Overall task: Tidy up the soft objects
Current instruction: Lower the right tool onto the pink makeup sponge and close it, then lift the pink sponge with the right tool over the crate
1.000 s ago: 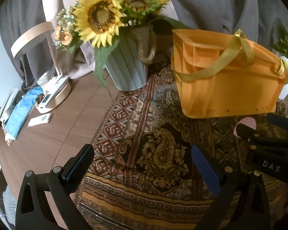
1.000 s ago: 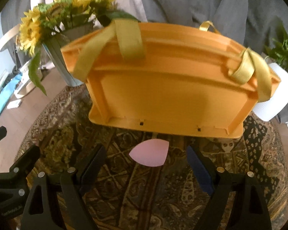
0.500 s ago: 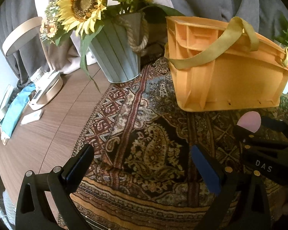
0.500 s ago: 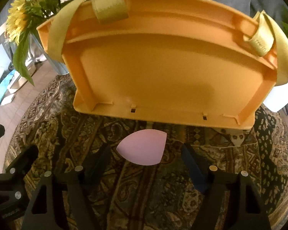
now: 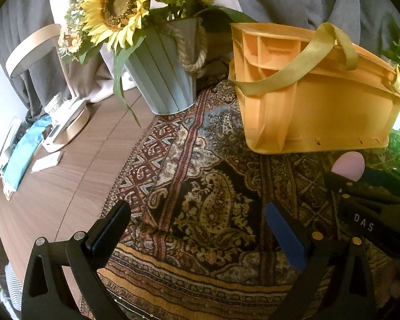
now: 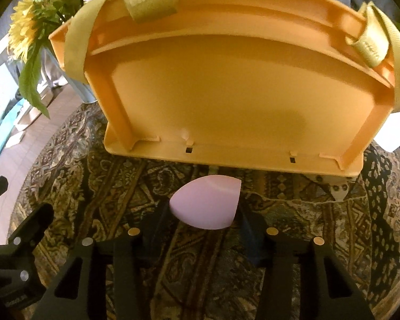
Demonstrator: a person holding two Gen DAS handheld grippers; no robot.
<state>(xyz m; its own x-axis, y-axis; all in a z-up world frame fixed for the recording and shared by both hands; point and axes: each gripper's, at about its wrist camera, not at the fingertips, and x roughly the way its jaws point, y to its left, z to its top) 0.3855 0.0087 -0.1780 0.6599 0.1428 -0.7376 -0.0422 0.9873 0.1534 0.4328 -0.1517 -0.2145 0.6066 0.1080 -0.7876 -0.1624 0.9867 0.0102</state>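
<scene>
As jaws close, right gripper (image 6: 204, 229) now down around the pink makeup sponge (image 6: 206, 204) on the paisley rug (image 6: 120, 200), just short of the orange caddy (image 6: 240, 93); pickup nearly secured. Left gripper (image 5: 200, 232) wide, empty.

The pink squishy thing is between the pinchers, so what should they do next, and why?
Probably finish the squeeze. The right gripper is closing with the pink sponge between its jaws, still on the rug before the orange caddy.
</scene>
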